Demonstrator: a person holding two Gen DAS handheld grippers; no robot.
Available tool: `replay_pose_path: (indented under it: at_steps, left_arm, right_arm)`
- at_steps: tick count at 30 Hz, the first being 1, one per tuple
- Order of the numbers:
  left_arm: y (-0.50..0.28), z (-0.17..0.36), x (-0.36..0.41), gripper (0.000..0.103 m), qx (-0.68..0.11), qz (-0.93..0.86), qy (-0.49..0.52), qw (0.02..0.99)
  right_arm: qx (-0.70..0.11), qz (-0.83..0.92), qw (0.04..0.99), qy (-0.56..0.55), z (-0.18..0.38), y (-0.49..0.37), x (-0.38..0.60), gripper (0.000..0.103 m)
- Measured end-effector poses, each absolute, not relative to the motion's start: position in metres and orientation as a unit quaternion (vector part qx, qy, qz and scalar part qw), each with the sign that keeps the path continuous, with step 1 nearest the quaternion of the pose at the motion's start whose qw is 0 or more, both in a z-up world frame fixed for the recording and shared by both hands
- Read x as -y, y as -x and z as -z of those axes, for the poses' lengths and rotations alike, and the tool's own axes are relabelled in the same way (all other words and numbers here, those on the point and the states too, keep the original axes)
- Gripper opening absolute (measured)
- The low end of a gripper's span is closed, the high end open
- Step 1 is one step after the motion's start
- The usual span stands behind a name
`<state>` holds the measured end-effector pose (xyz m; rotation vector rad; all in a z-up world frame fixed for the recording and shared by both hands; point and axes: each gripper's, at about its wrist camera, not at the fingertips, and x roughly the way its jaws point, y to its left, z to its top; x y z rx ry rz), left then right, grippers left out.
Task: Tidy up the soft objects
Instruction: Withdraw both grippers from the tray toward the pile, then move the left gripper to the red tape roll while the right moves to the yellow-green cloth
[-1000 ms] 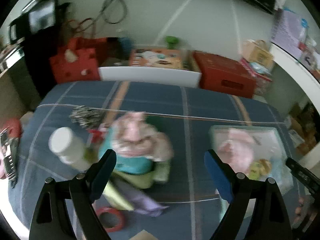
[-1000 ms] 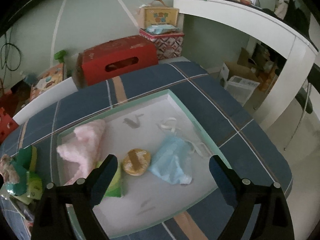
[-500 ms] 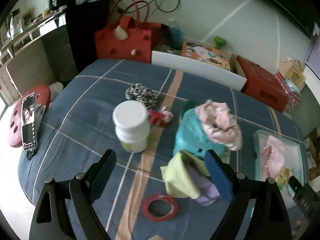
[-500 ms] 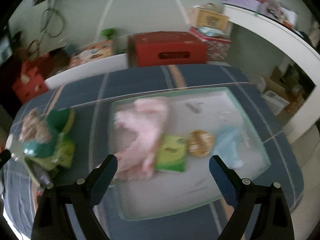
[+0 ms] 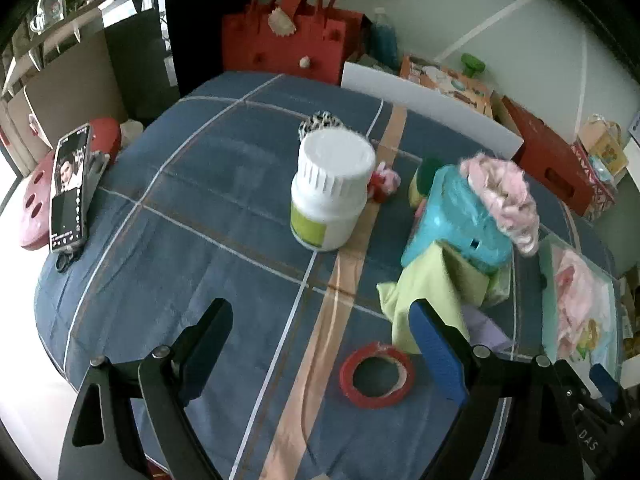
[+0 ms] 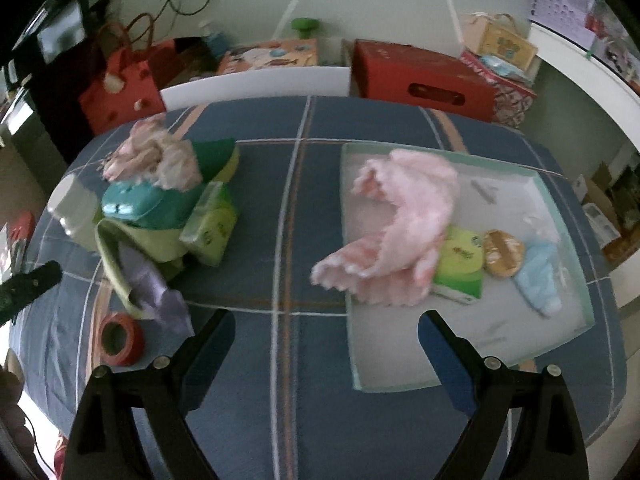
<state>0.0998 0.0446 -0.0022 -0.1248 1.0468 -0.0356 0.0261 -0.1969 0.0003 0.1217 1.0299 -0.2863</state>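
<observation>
Blue plaid table (image 5: 208, 216): green cloth (image 5: 424, 292) touches open left gripper's (image 5: 320, 340) right finger

Both claws are built alike. The left claw (image 5: 320, 328) has two black angular arms, each with triangular cut-outs near the base and small round silver screw heads along the top edge. Its fingers taper to flat paddles; the one on the right shows a bright blue pad (image 5: 438, 350) on its inner face, the other looks dark. The right claw (image 6: 326, 338) has the same black frame, the same silver screws and a blue-faced finger (image 6: 448, 364). White lettering, seemingly "DAS", is printed on a black part at the left view's lower right corner.
</observation>
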Motion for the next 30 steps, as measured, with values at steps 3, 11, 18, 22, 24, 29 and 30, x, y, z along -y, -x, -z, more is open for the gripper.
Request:
replay_pose_path:
  at_steps: [3,11,18,22,24,29,30]
  left_arm:
    - [-0.098,0.006,-0.043,0.09,-0.506,0.024,0.057,0.861]
    - [-0.09,0.025,-0.028,0.09,-0.534,0.04,0.039,0.843]
    - [-0.088,0.04,-0.015,0.09,-0.553,0.059,0.035,0.831]
    - [-0.089,0.045,-0.014,0.09,-0.559,0.058,0.034,0.826]
    - [-0.089,0.049,-0.012,0.09,-0.564,0.059,0.031,0.823]
    - [-0.094,0.063,-0.007,0.09,-0.584,0.072,0.032,0.808]
    - [-0.094,0.065,-0.006,0.09,-0.586,0.074,0.034,0.806]
  right_arm:
    - [-0.496,0.133,0.856,-0.056,0.004,-0.026,0.192,0.095]
    - [-0.508,0.127,0.85,-0.057,0.014,-0.025,0.187,0.095]
    - [-0.51,0.129,0.849,-0.058,0.016,-0.026,0.188,0.095]
    - [-0.511,0.129,0.848,-0.058,0.017,-0.029,0.188,0.095]
    - [-0.513,0.129,0.847,-0.059,0.019,-0.031,0.188,0.095]
    - [-0.516,0.132,0.844,-0.061,0.023,-0.033,0.189,0.095]
    - [-0.516,0.132,0.844,-0.061,0.023,-0.033,0.189,0.095]
